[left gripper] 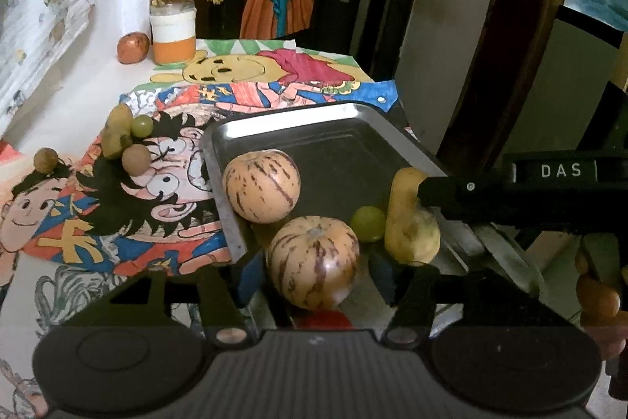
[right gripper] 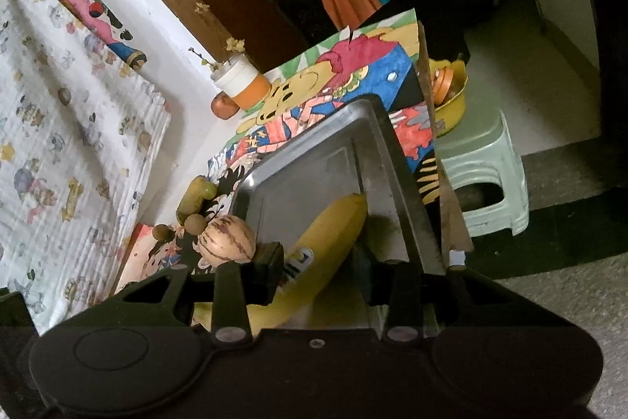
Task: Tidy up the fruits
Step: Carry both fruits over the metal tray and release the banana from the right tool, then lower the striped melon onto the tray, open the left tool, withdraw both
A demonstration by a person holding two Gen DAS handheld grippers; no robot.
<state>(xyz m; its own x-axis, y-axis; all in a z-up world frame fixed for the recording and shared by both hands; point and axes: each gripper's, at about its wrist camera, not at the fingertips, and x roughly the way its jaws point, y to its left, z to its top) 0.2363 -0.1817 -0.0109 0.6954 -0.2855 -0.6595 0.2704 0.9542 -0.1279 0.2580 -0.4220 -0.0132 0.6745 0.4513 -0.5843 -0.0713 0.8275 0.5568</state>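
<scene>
A steel tray (left gripper: 282, 116) lies on coloured cartoon drawings. Two striped round melons are in it. One melon (left gripper: 261, 185) leans at the left rim. The other melon (left gripper: 314, 262) sits between the fingers of my left gripper (left gripper: 316, 277), which is open with a gap on both sides. A green grape (left gripper: 367, 222) lies beside a yellow banana (left gripper: 410, 218). My right gripper (right gripper: 320, 273) straddles the banana (right gripper: 325, 242) inside the tray (right gripper: 400, 175); it is open, with a dark gap at the right finger.
Left of the tray, a yellow-green fruit (left gripper: 115, 136), a grape (left gripper: 141, 125) and two brown longans (left gripper: 136, 160) lie on the drawings. An orange fruit (left gripper: 133, 48) and a jar (left gripper: 173, 34) stand by the wall. A stool (right gripper: 482, 163) with a yellow bowl (right gripper: 451, 93) stands beyond the table edge.
</scene>
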